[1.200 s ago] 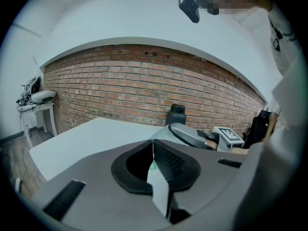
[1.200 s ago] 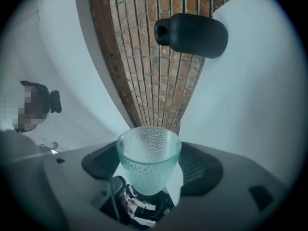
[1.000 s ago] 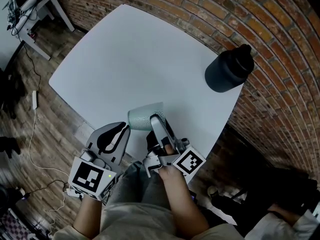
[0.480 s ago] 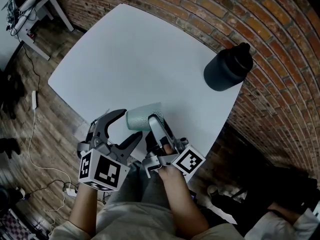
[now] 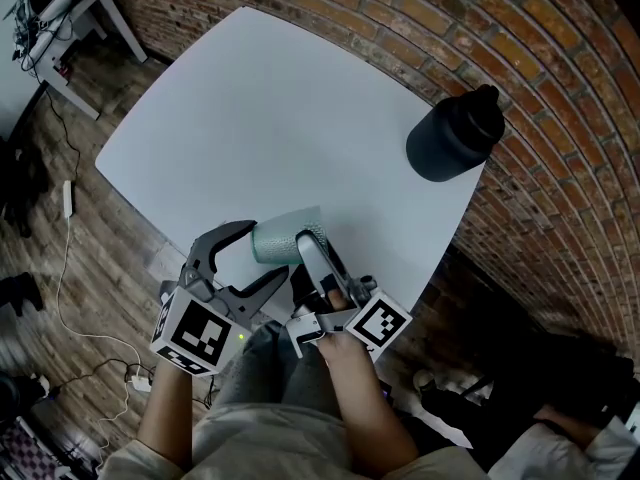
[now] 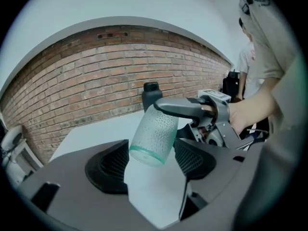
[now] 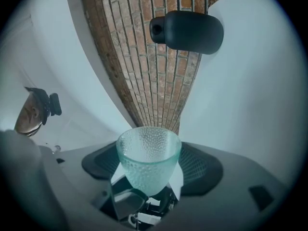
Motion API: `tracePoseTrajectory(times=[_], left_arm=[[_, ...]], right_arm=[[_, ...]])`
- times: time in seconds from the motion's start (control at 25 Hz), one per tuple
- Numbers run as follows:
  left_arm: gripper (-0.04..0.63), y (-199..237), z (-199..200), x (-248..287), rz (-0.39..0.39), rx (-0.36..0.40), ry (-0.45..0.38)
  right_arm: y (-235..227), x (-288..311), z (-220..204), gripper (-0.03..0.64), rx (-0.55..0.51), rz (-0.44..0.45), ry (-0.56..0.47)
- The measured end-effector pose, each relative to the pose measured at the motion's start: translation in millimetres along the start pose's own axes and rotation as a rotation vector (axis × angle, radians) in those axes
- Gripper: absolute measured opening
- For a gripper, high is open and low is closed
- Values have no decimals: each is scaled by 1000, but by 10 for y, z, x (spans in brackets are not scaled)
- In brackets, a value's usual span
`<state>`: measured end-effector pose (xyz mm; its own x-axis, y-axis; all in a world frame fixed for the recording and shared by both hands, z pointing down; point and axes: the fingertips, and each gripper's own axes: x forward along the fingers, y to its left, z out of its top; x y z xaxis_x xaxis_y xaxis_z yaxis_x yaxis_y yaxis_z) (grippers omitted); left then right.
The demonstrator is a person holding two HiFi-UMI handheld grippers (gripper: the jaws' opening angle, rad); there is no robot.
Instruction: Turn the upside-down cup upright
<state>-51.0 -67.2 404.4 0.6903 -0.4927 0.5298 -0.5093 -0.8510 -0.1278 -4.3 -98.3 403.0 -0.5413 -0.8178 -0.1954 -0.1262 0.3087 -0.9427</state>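
The right gripper [image 5: 312, 236] has its jaws clamped on the see-through, pale green, bumpy glass cup [image 5: 285, 235]. The cup lies on its side in the air, low in the frame, over the near edge of the white counter [image 5: 270, 108]. The left gripper [image 5: 266, 252] has just been opening its jaws. They are wide apart. The cup's open end sits right in front of the gap and touches neither jaw. A big black bottle [image 5: 455, 138] stands at the right edge of the counter.
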Motion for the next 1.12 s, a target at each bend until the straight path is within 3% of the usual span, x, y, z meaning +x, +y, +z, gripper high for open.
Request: tracePoseTrajectory(times=[0.16,0.32,0.68,0.84,1.12], left_arm=[[290,-11,38,-54,-72,-77,-79],[290,6,25,-33,-90,-19,-58],[328,0,55,-35,-108,4,-73],[328,-95,41,11,-160,23,-58],[325,-165,-11,136,-130,32,-1]], right_arm=[[-5,-19,3,371,16,17,6],[41,6,-36,371,21,50,32],[79,-10,-78,371,28,78,71],[123,14,-159,371,24,89,99],[21,-57,-111,371,66,80,60]])
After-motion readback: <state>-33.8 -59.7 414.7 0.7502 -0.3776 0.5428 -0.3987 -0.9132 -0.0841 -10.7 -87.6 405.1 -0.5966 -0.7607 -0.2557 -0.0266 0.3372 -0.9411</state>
